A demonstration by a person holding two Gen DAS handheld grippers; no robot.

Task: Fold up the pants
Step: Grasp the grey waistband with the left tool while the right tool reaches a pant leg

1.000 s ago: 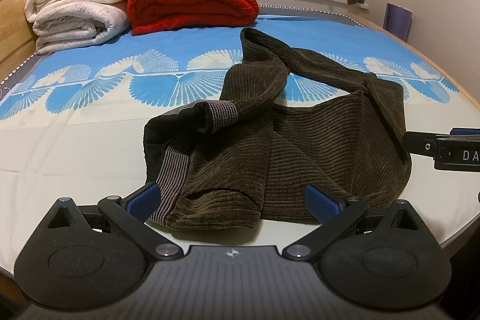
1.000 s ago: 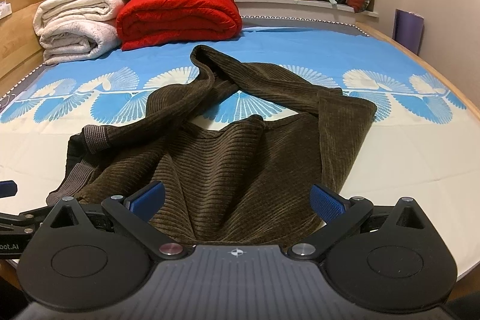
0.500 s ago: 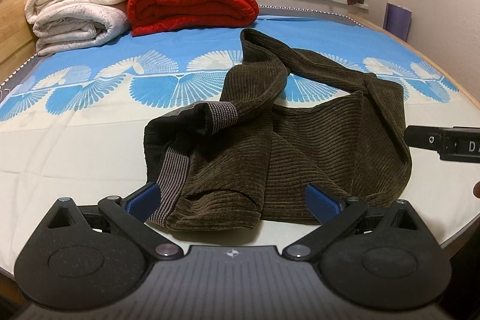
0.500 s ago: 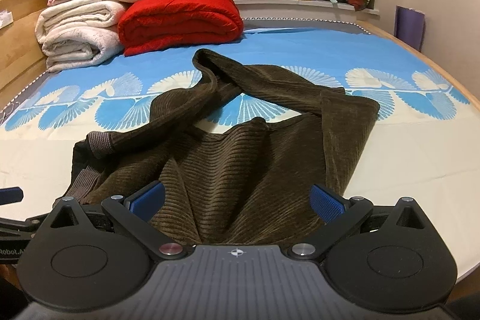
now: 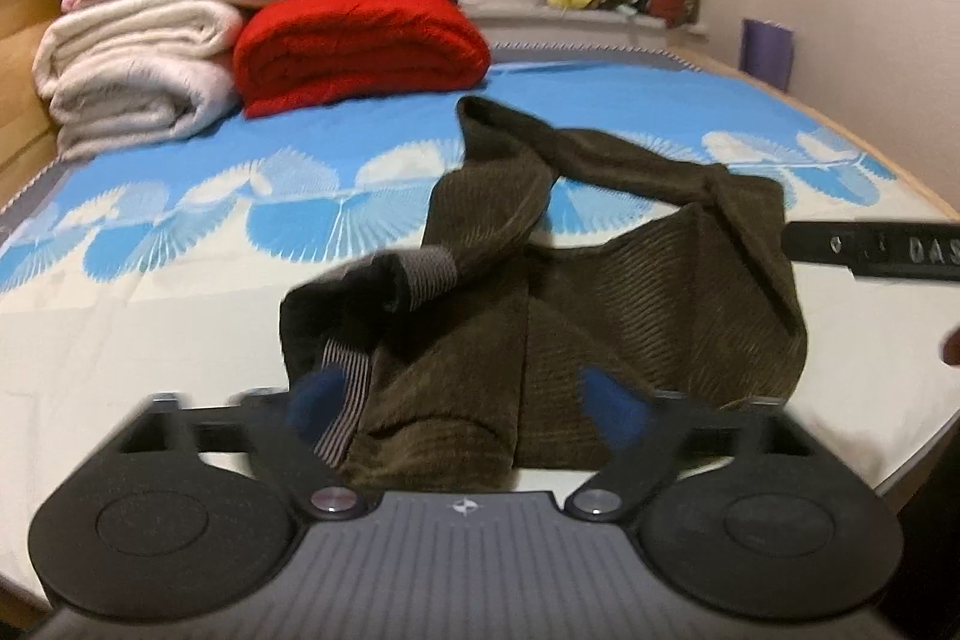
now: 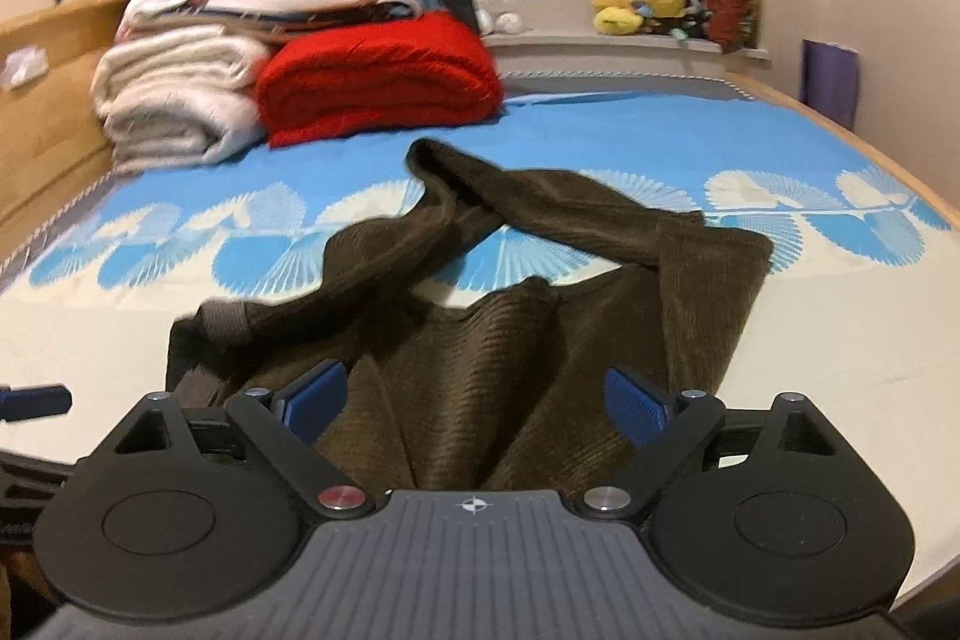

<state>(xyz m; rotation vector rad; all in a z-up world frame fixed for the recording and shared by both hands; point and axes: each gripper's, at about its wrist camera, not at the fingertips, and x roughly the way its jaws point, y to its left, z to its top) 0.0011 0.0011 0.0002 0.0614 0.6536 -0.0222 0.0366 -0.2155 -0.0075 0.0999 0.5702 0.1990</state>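
Note:
Dark brown corduroy pants lie crumpled on the bed, a grey ribbed waistband turned up at their left end and one leg looping toward the far side. My left gripper hovers over the pants' near left edge. Its jaws are closing, with cloth between the blue pads but not pinched. In the right wrist view the pants fill the middle. My right gripper sits over their near edge, jaws wide and closing slightly, with cloth between them and no pad pressing. The right gripper's side shows at the left view's right edge.
Folded white blankets and a red blanket are stacked at the bed's far left by a wooden headboard. Plush toys sit on the window sill. The bed sheet is blue and cream. The bed's edge runs just below the grippers.
The left gripper's jaws have come noticeably closer together over the pants' edge. The right gripper's jaws have narrowed a little. Both views are now slightly blurred. The pants lie as before.

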